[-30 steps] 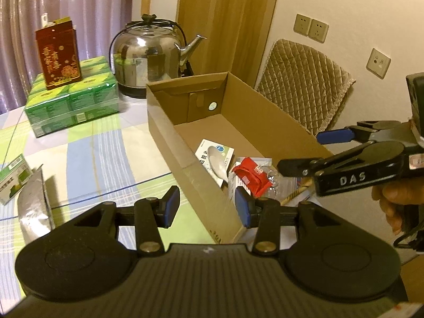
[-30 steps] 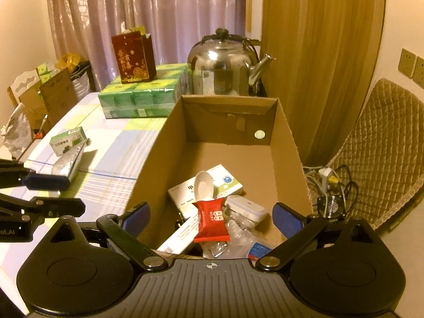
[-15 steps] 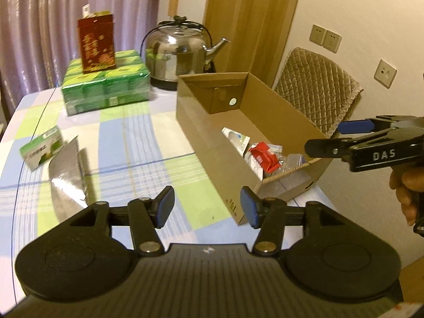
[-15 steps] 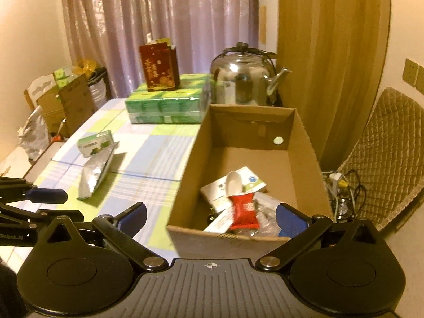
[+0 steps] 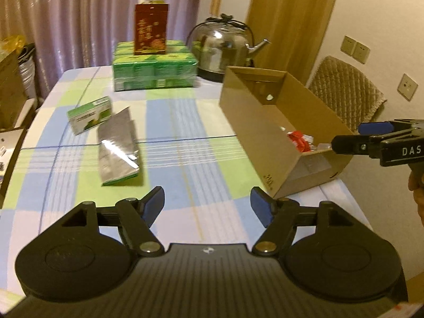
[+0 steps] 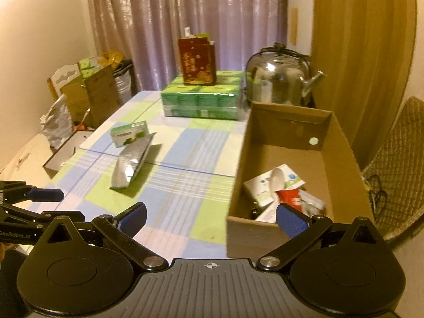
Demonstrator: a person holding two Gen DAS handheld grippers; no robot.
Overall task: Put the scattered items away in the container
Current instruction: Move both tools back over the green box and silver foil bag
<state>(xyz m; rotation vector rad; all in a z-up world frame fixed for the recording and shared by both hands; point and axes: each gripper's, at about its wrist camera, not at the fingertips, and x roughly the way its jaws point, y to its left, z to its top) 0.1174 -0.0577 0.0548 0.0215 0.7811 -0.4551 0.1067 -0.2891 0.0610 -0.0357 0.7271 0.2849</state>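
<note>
We see a table under a checked blue, green and white cloth, filling most of both views. On its right side sits the open cardboard box, already holding a white packet, a spoon and a red wrapper at its near end. At the far end stand a stack of green packs with a red carton on top, and beside them a steel kettle.

Left of centre, still out on the cloth, lie a silver foil pouch and, touching its far end, a small green box.

The left gripper tilts down over the near cloth; its jaws have just been opening, blue fingertips apart, nothing between them. The right gripper hangs tilted down at the box's near left corner, fingers spread wide and empty. A hand shows at the far right edge.
</note>
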